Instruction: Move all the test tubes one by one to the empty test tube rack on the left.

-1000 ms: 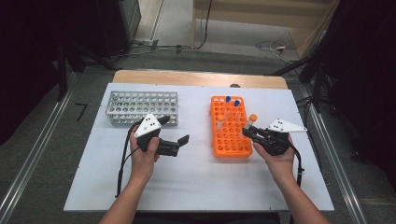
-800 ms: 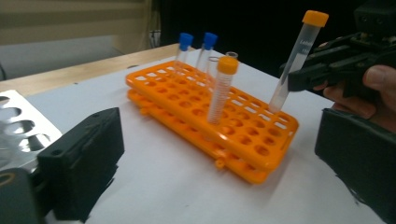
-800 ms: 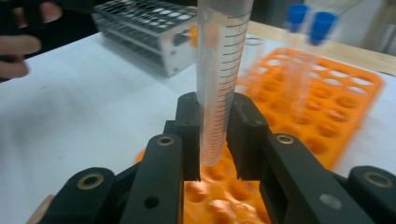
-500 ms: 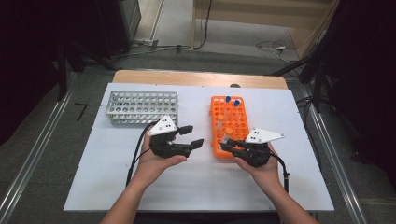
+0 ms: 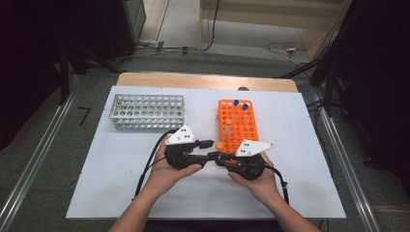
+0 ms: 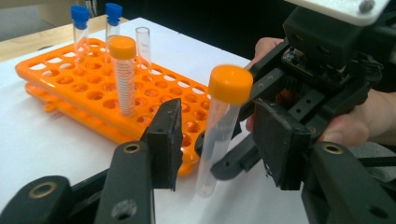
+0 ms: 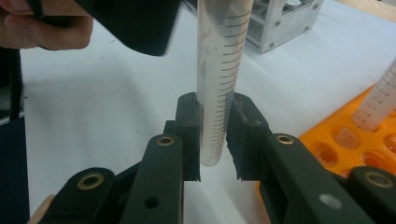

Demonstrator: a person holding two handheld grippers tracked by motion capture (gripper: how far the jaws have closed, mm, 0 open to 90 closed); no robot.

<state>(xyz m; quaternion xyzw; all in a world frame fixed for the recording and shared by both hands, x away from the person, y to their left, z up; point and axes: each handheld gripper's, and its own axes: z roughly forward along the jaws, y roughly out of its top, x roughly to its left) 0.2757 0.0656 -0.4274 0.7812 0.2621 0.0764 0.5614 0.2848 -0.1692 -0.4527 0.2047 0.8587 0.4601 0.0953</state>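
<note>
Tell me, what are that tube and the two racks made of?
The tube looks like clear plastic with printed marks and a matte orange cap. The orange rack seems moulded plastic, slightly glossy. The grey rack looks like dull metal, perhaps aluminium.

Tube [image 7: 223,74] cap beyond right gripper view's top edge

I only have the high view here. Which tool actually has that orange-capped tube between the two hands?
Observer: The right tool is shut on the orange-capped tube, gripping it near its bottom end.
Operator: Has the left one got it too?
Observer: Not yet. The left tool has just been closing its jaws, but its pads stand apart from the tube on both sides.
Operator: What's standing in the orange rack?
Observer: The orange rack holds two blue-capped tubes, an uncapped tube and a spare orange-lidded tube.
</note>
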